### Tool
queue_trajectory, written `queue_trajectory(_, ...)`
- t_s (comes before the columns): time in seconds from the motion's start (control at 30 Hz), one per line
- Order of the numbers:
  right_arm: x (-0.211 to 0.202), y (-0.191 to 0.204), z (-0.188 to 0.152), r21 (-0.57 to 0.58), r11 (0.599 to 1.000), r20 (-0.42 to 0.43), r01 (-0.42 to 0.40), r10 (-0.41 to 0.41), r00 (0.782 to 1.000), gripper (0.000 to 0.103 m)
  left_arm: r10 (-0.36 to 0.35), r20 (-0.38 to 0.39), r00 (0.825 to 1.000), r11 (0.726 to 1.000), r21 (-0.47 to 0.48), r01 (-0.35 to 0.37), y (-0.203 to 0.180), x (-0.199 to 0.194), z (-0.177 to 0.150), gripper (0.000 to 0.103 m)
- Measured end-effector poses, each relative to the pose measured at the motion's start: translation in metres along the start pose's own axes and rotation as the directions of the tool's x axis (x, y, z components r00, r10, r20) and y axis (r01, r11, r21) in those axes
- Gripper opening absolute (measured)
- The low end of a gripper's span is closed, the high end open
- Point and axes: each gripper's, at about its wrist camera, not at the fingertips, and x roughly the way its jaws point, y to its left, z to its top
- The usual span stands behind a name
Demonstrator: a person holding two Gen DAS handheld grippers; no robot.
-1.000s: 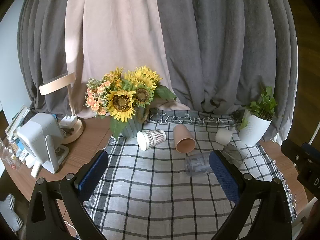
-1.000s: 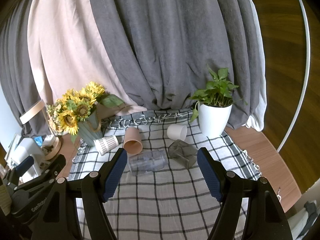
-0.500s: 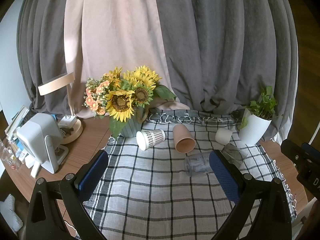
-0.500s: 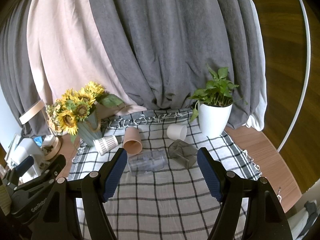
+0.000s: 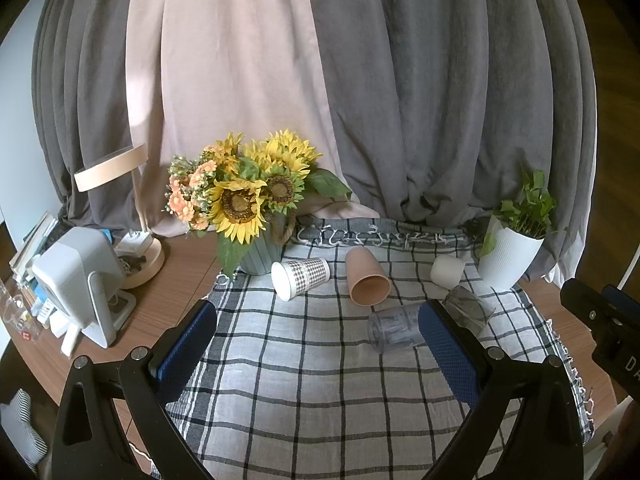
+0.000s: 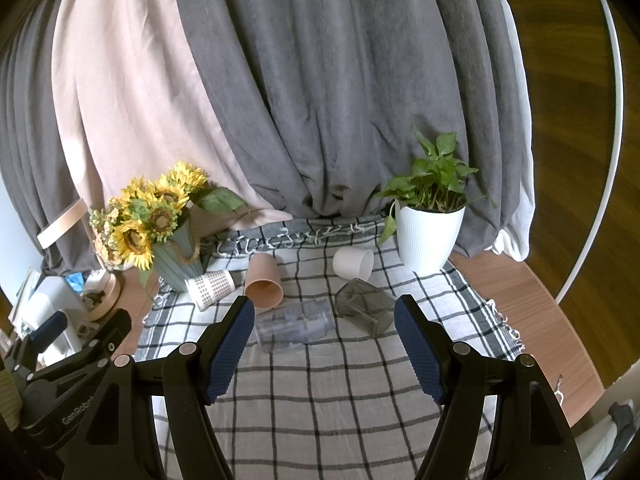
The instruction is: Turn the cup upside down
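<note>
Several cups lie on their sides on the checked cloth [image 5: 304,380]: a patterned paper cup [image 5: 300,278], a tan paper cup [image 5: 366,282], a white cup [image 5: 447,271], a clear plastic cup [image 5: 394,330] and a smoky square glass [image 5: 468,307]. They also show in the right wrist view: patterned cup [image 6: 210,286], tan cup [image 6: 263,281], white cup [image 6: 353,263], clear cup [image 6: 294,324], smoky glass [image 6: 365,307]. My left gripper [image 5: 316,344] is open and empty, short of the cups. My right gripper [image 6: 325,336] is open and empty, just short of the clear cup.
A sunflower vase [image 5: 260,248] stands at the cloth's back left, a white plant pot [image 5: 510,256] at the back right. A lamp [image 5: 138,256] and a white device [image 5: 80,276] sit on the wooden table at the left. Curtains hang behind.
</note>
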Motion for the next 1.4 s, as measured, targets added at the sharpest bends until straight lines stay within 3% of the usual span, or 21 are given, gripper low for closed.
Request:
queue_trajectory(0.23, 0.005, -0.003, -0.001, 0.003, 1.0, -0.009, -0.003, 0.003, 1.0, 0.072, 0.002, -0.02, 1.0, 1.0, -0.007, -0.002, -0.003, 0.006, -0.003, 0.103)
queue_trajectory(0.33, 0.011, -0.005, -0.002, 0.005, 1.0, -0.027, -0.009, 0.01, 1.0, 0.072, 0.007, -0.065, 0.998, 1.0, -0.025, -0.008, -0.007, 0.015, -0.003, 0.103)
queue_trajectory(0.53, 0.047, -0.02, 0.005, 0.013, 0.997, -0.14, -0.073, 0.074, 0.987, 0.072, 0.017, -0.162, 0.987, 0.996, -0.086, -0.031, -0.019, 0.044, 0.002, 0.103)
queue_trajectory(0.73, 0.101, -0.031, 0.024, -0.026, 0.988, -0.279, -0.152, 0.139, 0.95, 0.072, 0.065, -0.228, 0.971, 0.984, -0.145, -0.1, -0.036, 0.075, 0.014, 0.103)
queue_trajectory(0.87, 0.137, -0.033, 0.039, -0.072, 0.979, -0.357, -0.191, 0.154, 0.921, 0.072, 0.094, -0.295, 0.951, 0.968, -0.197, -0.157, -0.043, 0.103, 0.02, 0.103)
queue_trajectory(1.03, 0.188, -0.033, 0.06, -0.14, 0.957, -0.479, -0.253, 0.158, 0.863, 0.072, 0.139, -0.348, 0.927, 0.948, -0.223, -0.226, -0.056, 0.136, 0.023, 0.103)
queue_trajectory(1.27, 0.262, -0.022, 0.085, -0.287, 0.912, -0.597, -0.292, 0.068, 0.799, 0.072, 0.186, -0.425, 0.886, 0.932, -0.21, -0.296, -0.078, 0.187, 0.031, 0.103)
queue_trajectory(1.4, 0.304, -0.006, 0.093, -0.41, 0.856, -0.622, -0.315, -0.009, 0.783, 0.072, 0.2, -0.474, 0.857, 0.921, -0.207, -0.329, -0.086, 0.218, 0.032, 0.103)
